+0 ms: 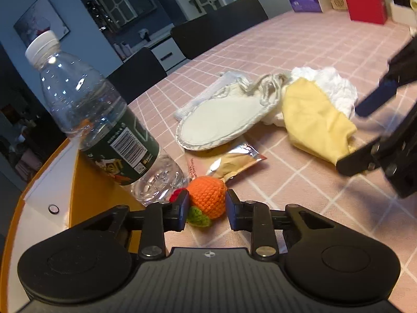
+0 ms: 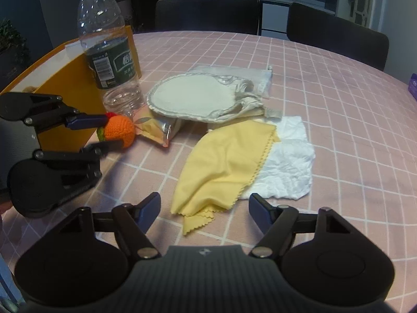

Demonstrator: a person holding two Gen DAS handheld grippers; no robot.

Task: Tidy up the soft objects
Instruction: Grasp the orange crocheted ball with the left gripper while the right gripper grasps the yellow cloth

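left gripper (image 1: 207, 210) — around crochet orange (image 1: 208, 198) | contact unclear

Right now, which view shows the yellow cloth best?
The right wrist view: the yellow cloth lies whole and central, zigzag edge sharp, overlapping white tissue. The left wrist view shows it sideways at the right, partly behind the right tool.

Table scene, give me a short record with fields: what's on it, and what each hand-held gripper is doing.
surface: pink checked tablecloth
left hand-held gripper: fingers either side of crocheted orange; contact unclear
right hand-held gripper: open, above yellow cloth
under cloth: white tissue
upright: water bottle, beside orange box
also: white slipper, foil packet
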